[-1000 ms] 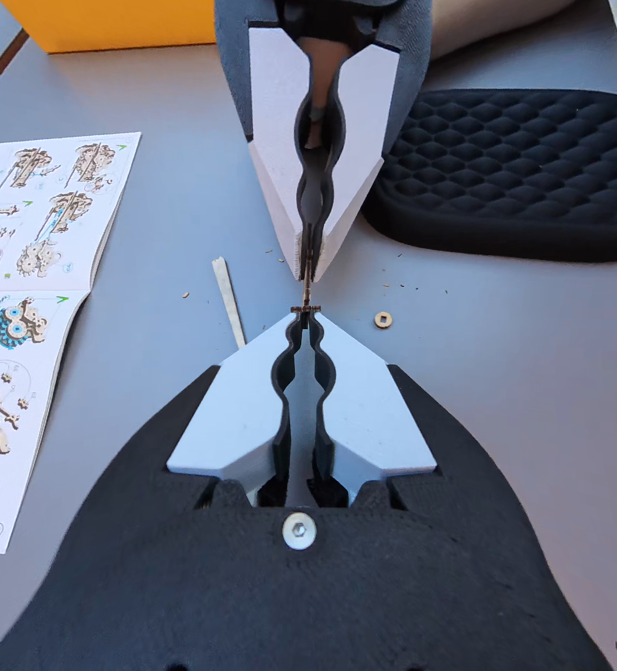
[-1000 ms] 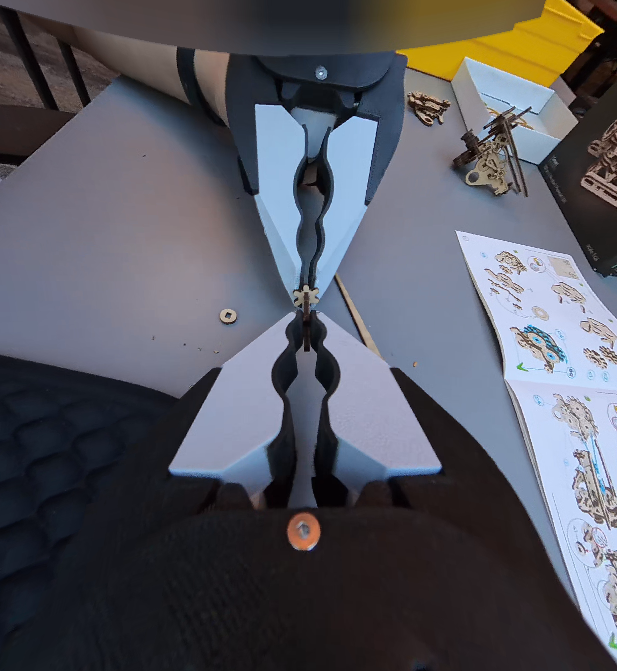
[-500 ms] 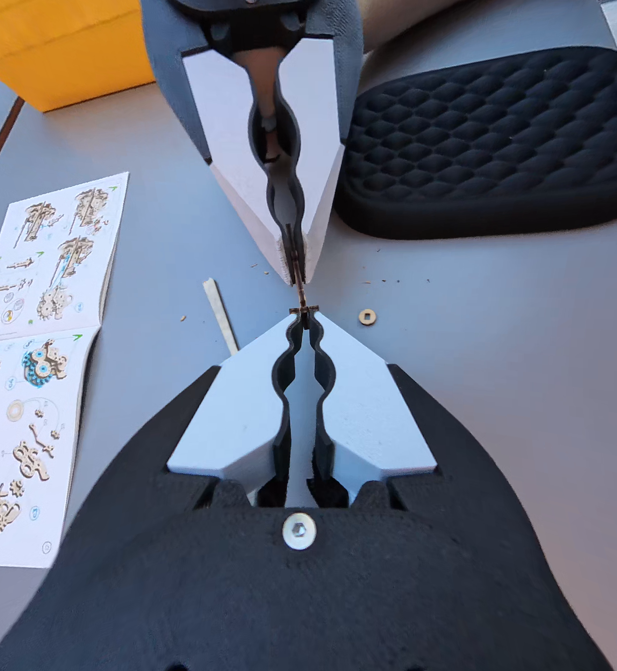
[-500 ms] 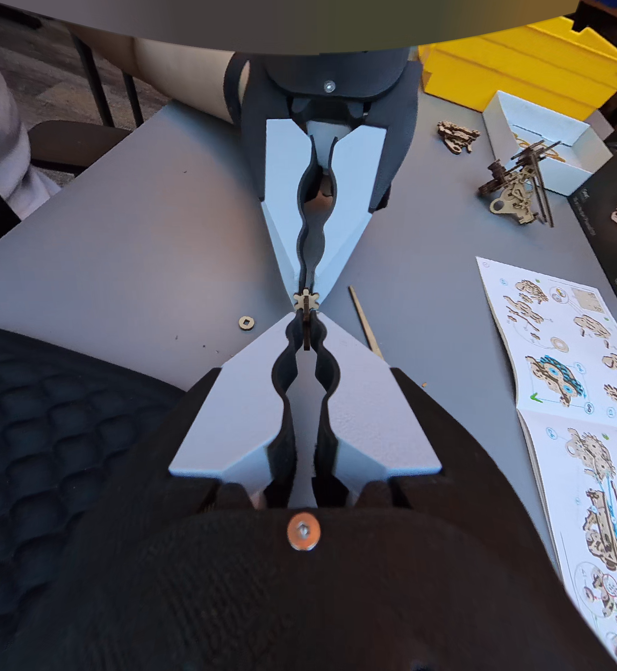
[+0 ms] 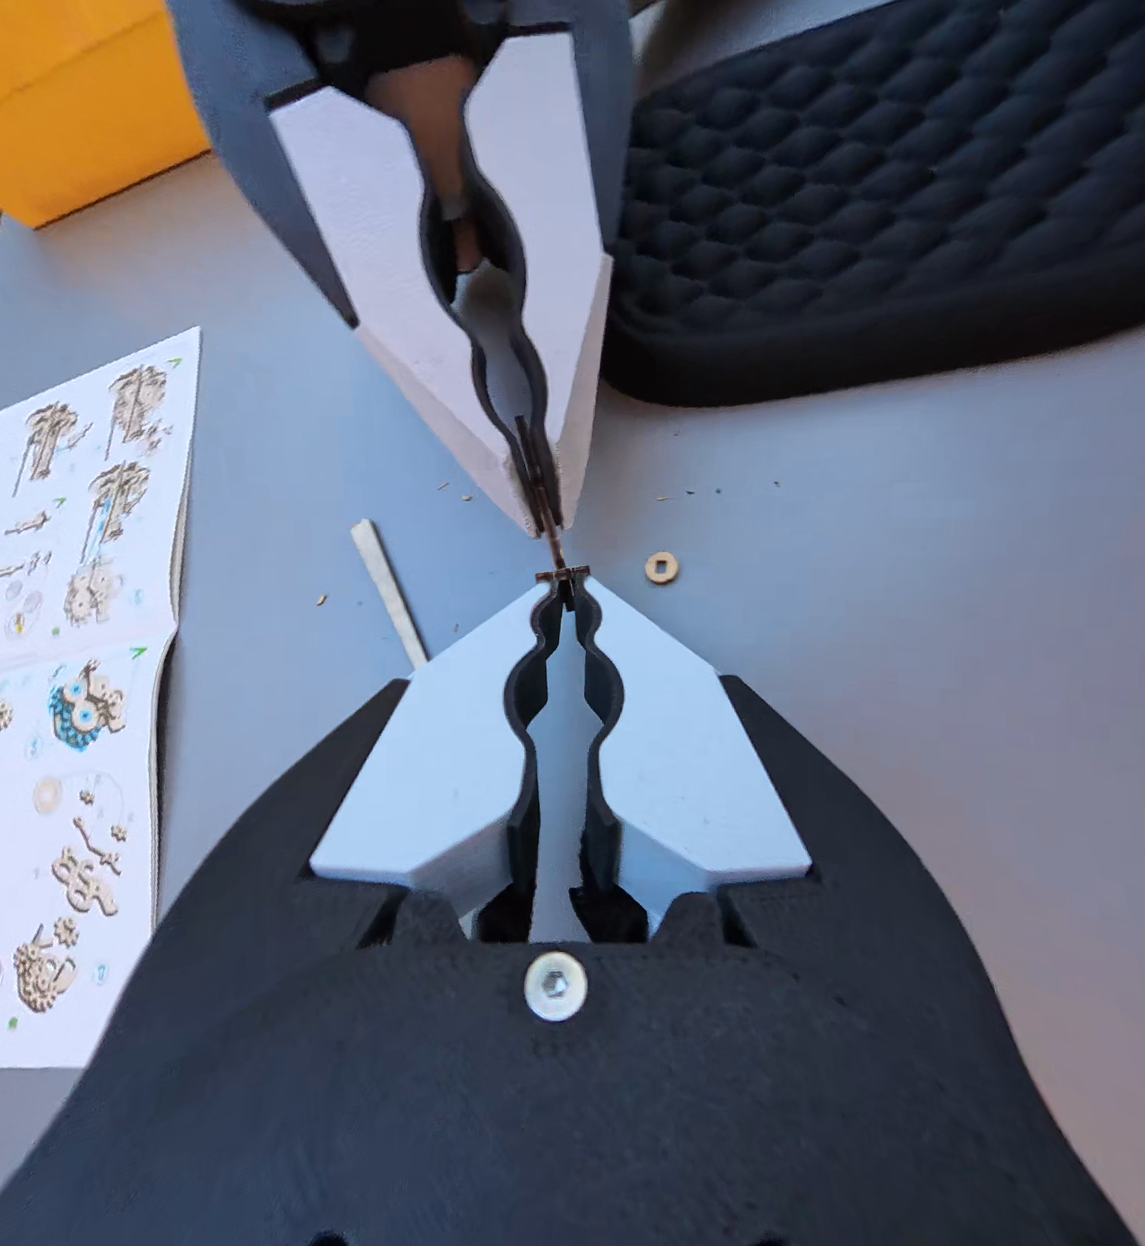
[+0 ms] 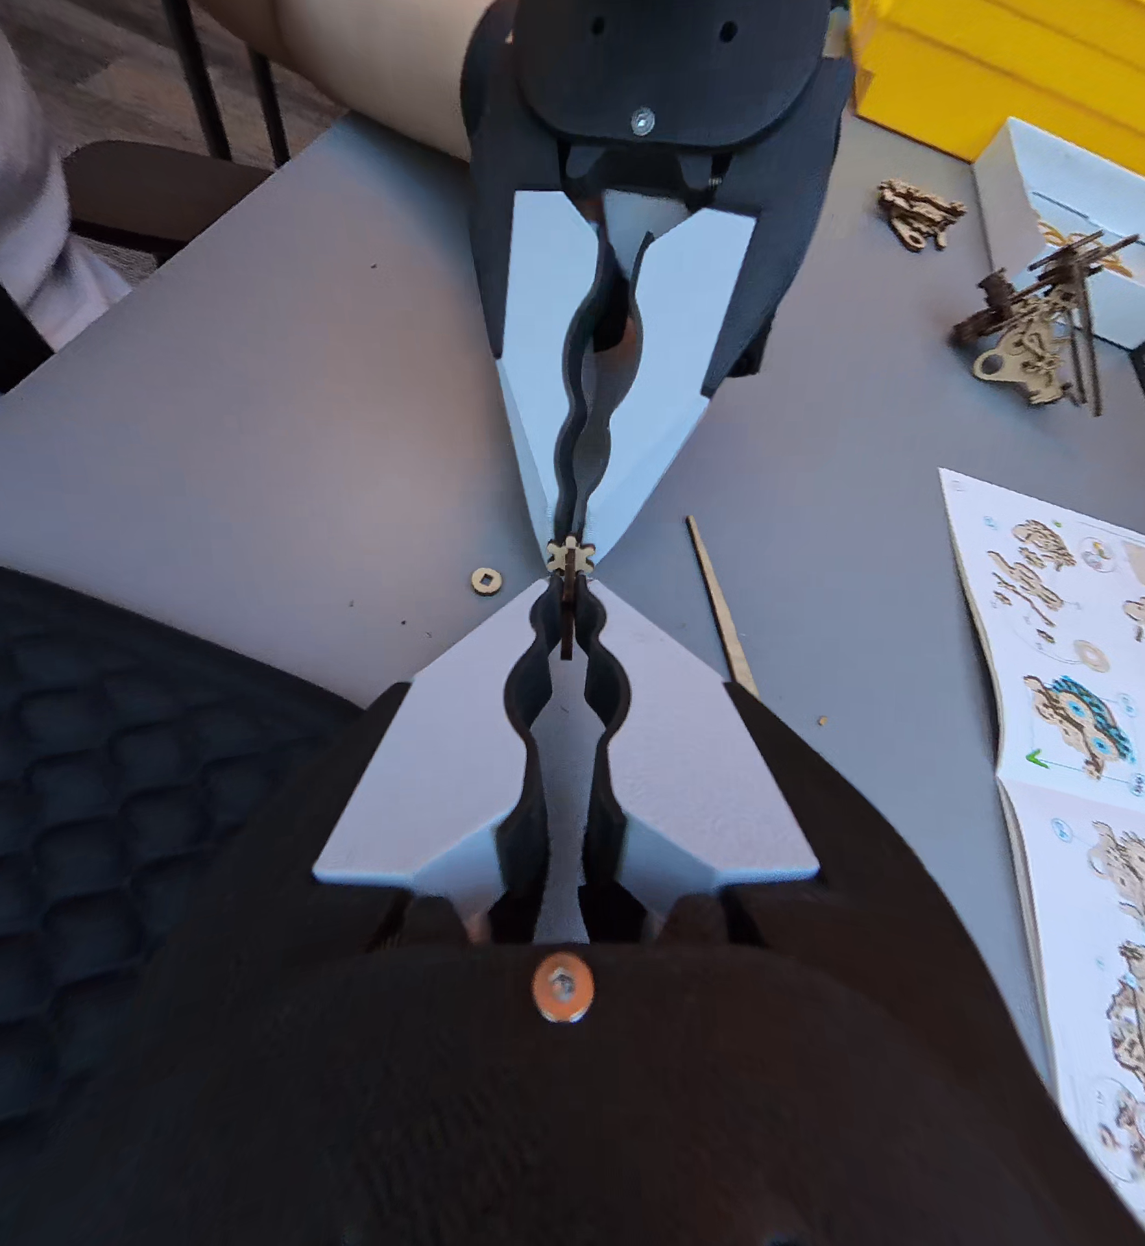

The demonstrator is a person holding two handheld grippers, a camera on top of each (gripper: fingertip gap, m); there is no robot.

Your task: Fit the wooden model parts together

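Both grippers meet tip to tip above the grey table, well off its surface

Left gripper: jaws together on a small toothed wooden gear, seen edge-on in the left wrist view, as a pale cog face in the right wrist view. Gear face is square to the left gripper's own line

Right gripper: jaws clamped on a thin dark wooden pin. Pin's long axis runs along that gripper's fingers, its free end forward toward the gear. In the left wrist view the pin comes down out of the right gripper's tip at a slight slant and reaches the gear's middle

Key relation: pin end at gear centre, pin axis nearly square to gear face but tilted a little off the left gripper's line. Cannot tell whether the end is in the hole or only touching it. Judgement: the fit is at the insertion stage; the push should go along the pin's axis, with the tilt taken out first, else the thin pin may jam or snap

Neither hand is nearer; the parts are midway between the tips

Elsewhere on the table:
- a loose washer just right of the joint
- a flat wooden strip to its left
- open instruction booklet
- black quilted pad
- part-built model, well apart
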